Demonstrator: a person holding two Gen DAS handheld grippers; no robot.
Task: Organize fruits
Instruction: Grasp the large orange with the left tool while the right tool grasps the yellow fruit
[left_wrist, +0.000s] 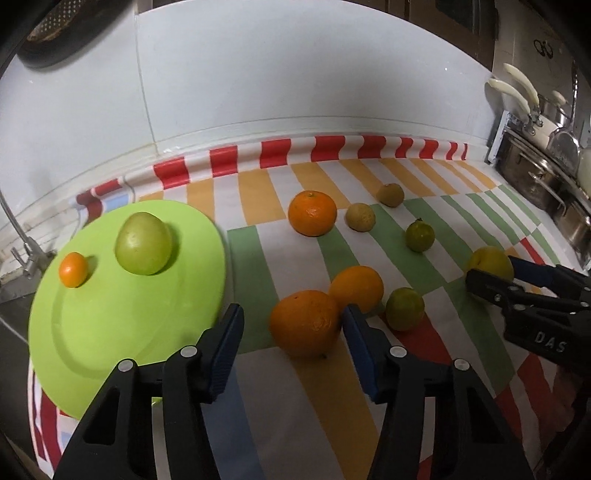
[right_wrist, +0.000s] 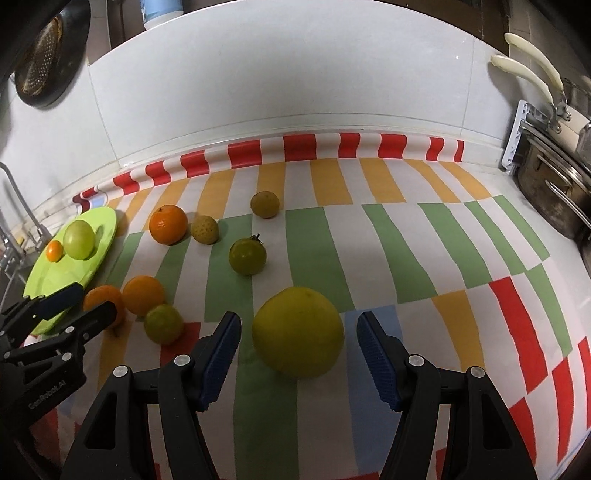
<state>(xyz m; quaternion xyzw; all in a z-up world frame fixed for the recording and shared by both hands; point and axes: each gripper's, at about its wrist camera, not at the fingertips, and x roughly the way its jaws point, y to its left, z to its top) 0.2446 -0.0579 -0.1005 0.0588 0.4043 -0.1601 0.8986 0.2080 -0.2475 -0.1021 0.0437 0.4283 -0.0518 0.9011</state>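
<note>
Near orange (left_wrist: 304, 323) sits between the left gripper (left_wrist: 293, 341)'s part-open, unclamped pads with its twin orange (left_wrist: 356, 289) touching behind, yellow citrus (right_wrist: 298, 333) loose inside the right gripper (right_wrist: 297, 349)'s wider gap, so either round fruit could squirt out across the striped cloth (right_wrist: 369, 240).

A striped cloth (right_wrist: 369, 236) is covering the counter through the middle of the frame. Steel pots (right_wrist: 554, 192) are sitting at the right edge, a colander (right_wrist: 40, 70) is hanging upper left, and a tap (left_wrist: 26, 254) is standing far left.
</note>
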